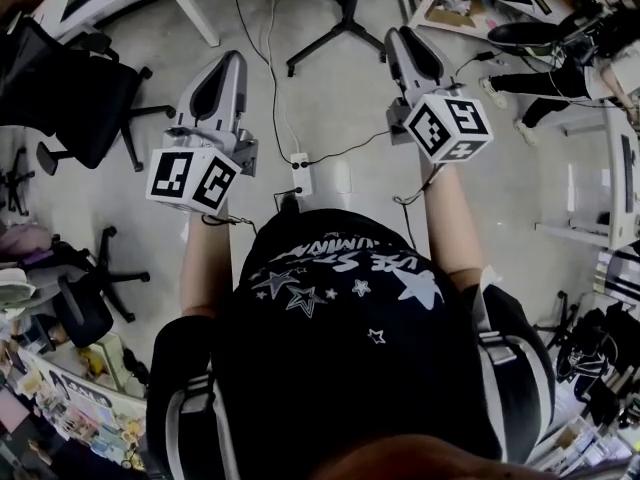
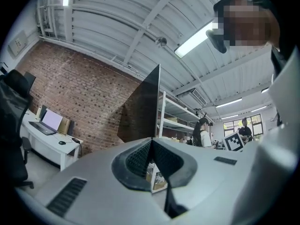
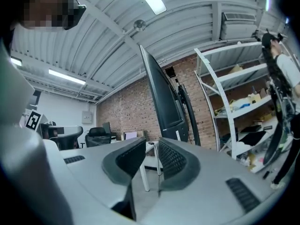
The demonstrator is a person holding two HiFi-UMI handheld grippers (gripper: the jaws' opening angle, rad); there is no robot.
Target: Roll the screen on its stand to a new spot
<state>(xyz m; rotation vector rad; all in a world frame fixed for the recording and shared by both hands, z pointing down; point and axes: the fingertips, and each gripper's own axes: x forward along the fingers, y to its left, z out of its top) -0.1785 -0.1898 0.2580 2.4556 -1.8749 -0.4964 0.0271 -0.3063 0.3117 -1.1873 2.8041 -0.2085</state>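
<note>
With my left tool (image 2: 152,142) clenched on nothing and my right tool (image 3: 152,142) slightly parted and empty, I hold both level toward the screen (image 3: 163,100), apart ahead by the brick wall (image 3: 123,110), ready, I judge, to reach and push it.

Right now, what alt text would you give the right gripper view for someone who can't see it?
The jaws of the right gripper stand slightly apart, nothing between them, facing a tall dark screen seen nearly edge-on. A brick wall is behind it, white shelves to its right.
</note>
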